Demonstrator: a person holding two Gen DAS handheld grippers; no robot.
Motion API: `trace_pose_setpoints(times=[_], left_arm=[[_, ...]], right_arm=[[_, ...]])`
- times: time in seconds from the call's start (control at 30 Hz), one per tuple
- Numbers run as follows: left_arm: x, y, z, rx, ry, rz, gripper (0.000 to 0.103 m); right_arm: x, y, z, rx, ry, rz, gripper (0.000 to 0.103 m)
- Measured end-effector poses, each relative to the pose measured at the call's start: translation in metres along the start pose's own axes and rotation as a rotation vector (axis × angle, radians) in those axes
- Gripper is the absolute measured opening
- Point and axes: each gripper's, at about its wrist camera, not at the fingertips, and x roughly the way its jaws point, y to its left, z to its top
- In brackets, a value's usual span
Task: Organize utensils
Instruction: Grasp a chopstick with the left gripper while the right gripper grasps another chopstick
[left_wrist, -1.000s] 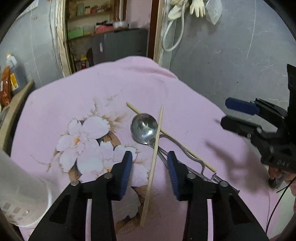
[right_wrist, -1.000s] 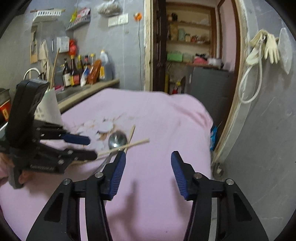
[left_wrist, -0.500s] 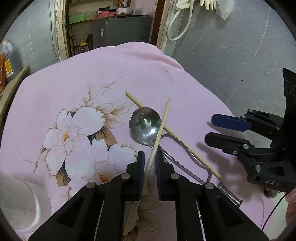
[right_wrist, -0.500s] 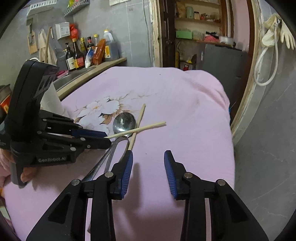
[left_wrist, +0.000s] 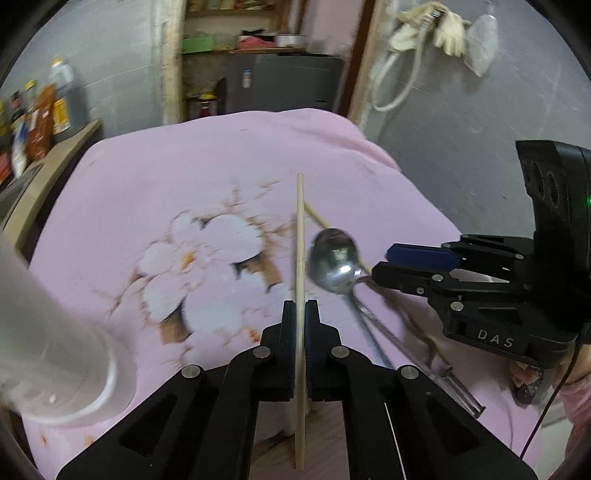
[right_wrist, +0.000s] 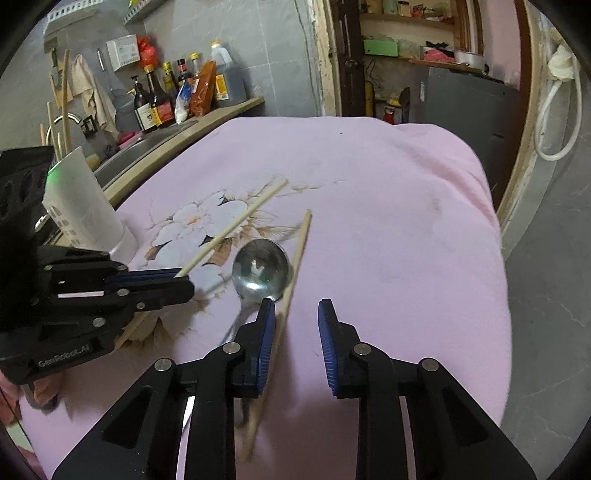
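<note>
Nearest to the left wrist camera, the left tool (left_wrist: 300, 314) is angled down toward the tabletop with its blue pads pressed together on a pale wooden chopstick (left_wrist: 300, 236), which runs straight out between them and away over the cloth. Beside it to the right, the right tool (right_wrist: 297, 314) also tilts downward; its jaws are closing but stand apart, and a second pale wooden chopstick (right_wrist: 295, 258) lies between them, close along the inner face of its left pad (right_wrist: 267, 343); whether that pad touches it cannot be told. A fingertip (left_wrist: 526, 376) of the person shows under the right tool's black body in the left wrist view.

Just beyond the right tool's tips lies a shiny steel spoon (right_wrist: 260, 269), bowl up, its handle running back toward the camera, with the second chopstick against its right edge. All of this rests on a pink cloth printed with white flowers (right_wrist: 388, 221) that covers the tabletop. A white perforated plastic cup-shaped holder (right_wrist: 85, 210) stands at the cloth's left edge, near the left tool.

Farther off, a counter carries dark sauce bottles (right_wrist: 155, 99) beside a sink. A grey tiled wall rises behind them. A wooden doorway opens on cluttered shelves (right_wrist: 406, 40). White gloves (left_wrist: 443, 26) and a hose hang on the right-hand wall.
</note>
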Motion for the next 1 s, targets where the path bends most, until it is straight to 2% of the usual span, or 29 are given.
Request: trace_pose_setpoints(times=[0.2,0.33,0.43,0.63,0.83,1.0], left_arm=[[0.004,0.009,0.001,-0.074,0.043,0.026,0.003],[0.003,0.006,0.001,-0.057,0.056,0.038,0.003],[0.005,0.007,0.002,-0.046,0.068,0.033,0.003],[0.011,0.012,0.01,-0.046,0.108,0.013,0.003],[0.019,0.013,0.018,-0.037,0.147,0.009,0.003],[0.021,0.012,0.018,-0.024,0.146,0.019,0.003]], right_arm=[[0.01,0.012,0.01,-0.069,0.051,-0.077,0.019],[0.014,0.017,0.014,-0.114,0.1,-0.111,0.018],[0.012,0.016,0.014,-0.121,0.137,-0.104,0.018],[0.021,0.019,0.022,-0.146,0.163,-0.145,0.018],[0.029,0.005,0.035,-0.074,0.201,-0.109,0.018],[0.024,-0.007,0.035,-0.003,0.187,-0.036,0.018]])
